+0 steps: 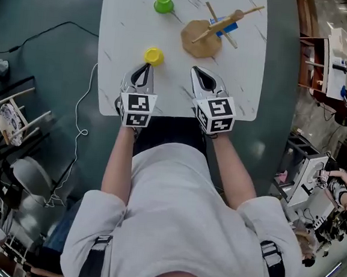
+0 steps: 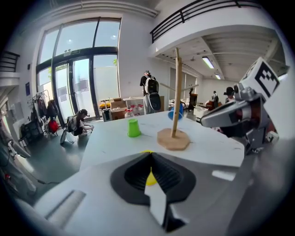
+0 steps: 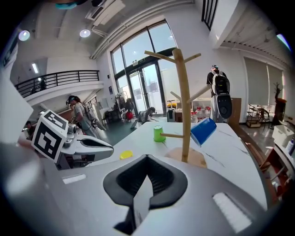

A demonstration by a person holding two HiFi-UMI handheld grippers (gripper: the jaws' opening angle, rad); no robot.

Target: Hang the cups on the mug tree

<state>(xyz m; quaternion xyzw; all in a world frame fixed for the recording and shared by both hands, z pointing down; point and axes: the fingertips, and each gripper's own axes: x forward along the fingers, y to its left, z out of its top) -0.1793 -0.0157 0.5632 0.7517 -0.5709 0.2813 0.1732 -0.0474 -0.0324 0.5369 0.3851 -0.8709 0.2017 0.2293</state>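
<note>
A wooden mug tree [image 1: 214, 29] stands on a round base at the table's far right, with a blue cup [image 1: 226, 28] hanging on one of its pegs. The blue cup [image 3: 203, 131] hangs from a peg of the mug tree [image 3: 183, 99] in the right gripper view too. A green cup [image 1: 163, 3] stands upside down at the far middle. A yellow cup [image 1: 154, 56] stands just beyond my left gripper [image 1: 144, 68], which is shut and empty. My right gripper [image 1: 204, 75] is shut and empty too, short of the tree's base. Through the left jaws I see a sliver of the yellow cup [image 2: 150, 179].
The white marble table [image 1: 128, 34] is narrow, with dark floor on both sides. A cable [image 1: 81, 121] trails on the floor at left. Chairs and shelves [image 1: 326, 52] stand to the right. People stand in the background of both gripper views.
</note>
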